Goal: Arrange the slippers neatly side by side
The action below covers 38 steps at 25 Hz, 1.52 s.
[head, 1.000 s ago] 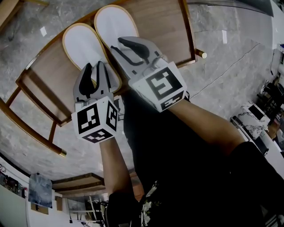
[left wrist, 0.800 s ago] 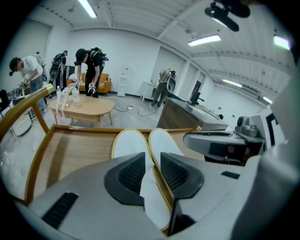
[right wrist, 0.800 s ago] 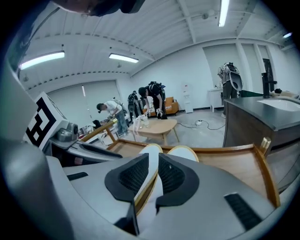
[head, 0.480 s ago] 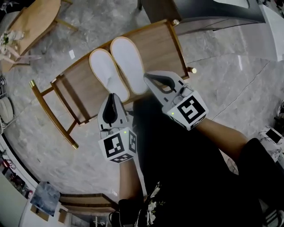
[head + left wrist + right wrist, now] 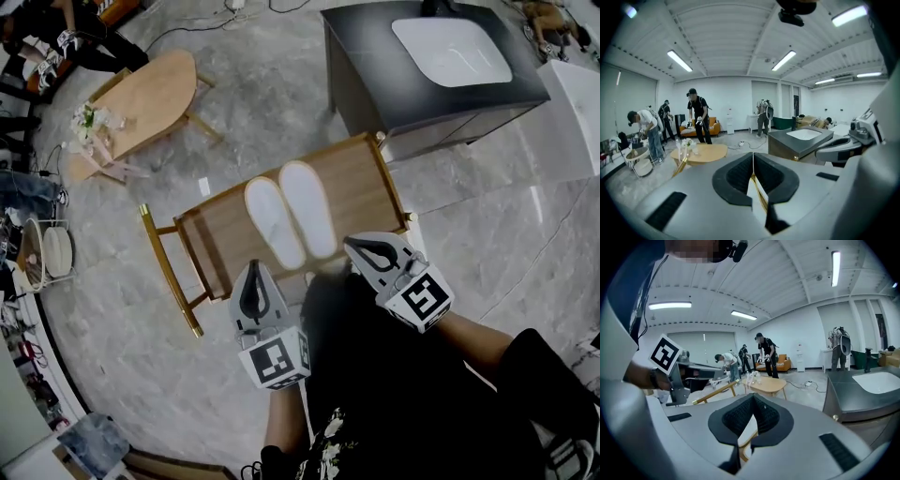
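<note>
Two white slippers, the left one (image 5: pixel 274 223) and the right one (image 5: pixel 308 207), lie side by side and parallel on a low wooden bench (image 5: pixel 361 183). Both grippers hang above the bench's near edge, clear of the slippers. My left gripper (image 5: pixel 253 269) is shut with nothing between its jaws, which have just been closing. My right gripper (image 5: pixel 352 243) is also shut and empty. In the left gripper view the left gripper's (image 5: pixel 753 155) pads meet, and the right gripper's (image 5: pixel 753 398) pads meet in its own view.
A dark cabinet (image 5: pixel 375 75) with a white basin stands behind the bench. An oval wooden coffee table (image 5: pixel 141 98) with small items sits at the back left. Several people (image 5: pixel 698 117) stand farther off in the room. The floor is grey marble.
Both grippers rose and drew back from the slippers, which stay on the bench. The left jaws went from wide open to shut, and the right jaws also shut.
</note>
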### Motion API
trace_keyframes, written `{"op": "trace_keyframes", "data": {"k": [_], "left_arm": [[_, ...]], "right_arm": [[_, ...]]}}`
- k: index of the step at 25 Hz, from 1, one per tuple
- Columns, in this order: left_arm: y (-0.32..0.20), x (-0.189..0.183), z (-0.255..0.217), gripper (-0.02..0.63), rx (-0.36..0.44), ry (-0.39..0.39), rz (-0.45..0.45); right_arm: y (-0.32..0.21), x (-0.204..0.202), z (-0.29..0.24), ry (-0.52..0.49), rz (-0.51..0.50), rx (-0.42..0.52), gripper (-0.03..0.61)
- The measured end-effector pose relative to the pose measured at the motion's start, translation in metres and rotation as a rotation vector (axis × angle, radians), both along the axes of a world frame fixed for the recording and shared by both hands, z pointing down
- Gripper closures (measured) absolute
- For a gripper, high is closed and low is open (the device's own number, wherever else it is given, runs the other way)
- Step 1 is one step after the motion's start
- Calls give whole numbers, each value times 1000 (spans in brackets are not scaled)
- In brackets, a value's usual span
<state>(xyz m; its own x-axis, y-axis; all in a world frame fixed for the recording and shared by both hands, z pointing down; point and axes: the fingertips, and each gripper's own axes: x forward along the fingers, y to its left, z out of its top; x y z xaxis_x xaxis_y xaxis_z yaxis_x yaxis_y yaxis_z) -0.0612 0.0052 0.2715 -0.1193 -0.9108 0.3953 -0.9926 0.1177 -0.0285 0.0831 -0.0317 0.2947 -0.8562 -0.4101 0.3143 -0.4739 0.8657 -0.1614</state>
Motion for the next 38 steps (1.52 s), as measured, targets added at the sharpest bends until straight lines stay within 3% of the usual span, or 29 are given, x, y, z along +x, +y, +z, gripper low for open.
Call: {"op": "trace_keyframes", "data": {"k": [3, 8, 19, 24, 28, 38], "left_arm": [[5, -1, -25, 606, 49, -63, 30], [13, -12, -57, 607, 137, -104, 75], [25, -50, -112, 609, 277, -100, 59], [23, -59, -125, 609, 303, -87, 56], [20, -61, -126, 609, 326, -149, 63], [20, -54, -126, 609, 348, -104, 109]], "right_arm": [[3, -4, -11, 8, -5, 29, 580], [-8, -9, -32, 4, 69, 90, 580], [-19, -26, -125, -104, 155, 291, 580], [-17, -29, -143, -112, 199, 309, 579], [-12, -34, -131, -85, 227, 303, 578], [4, -51, -125, -65, 231, 305, 580]]}}
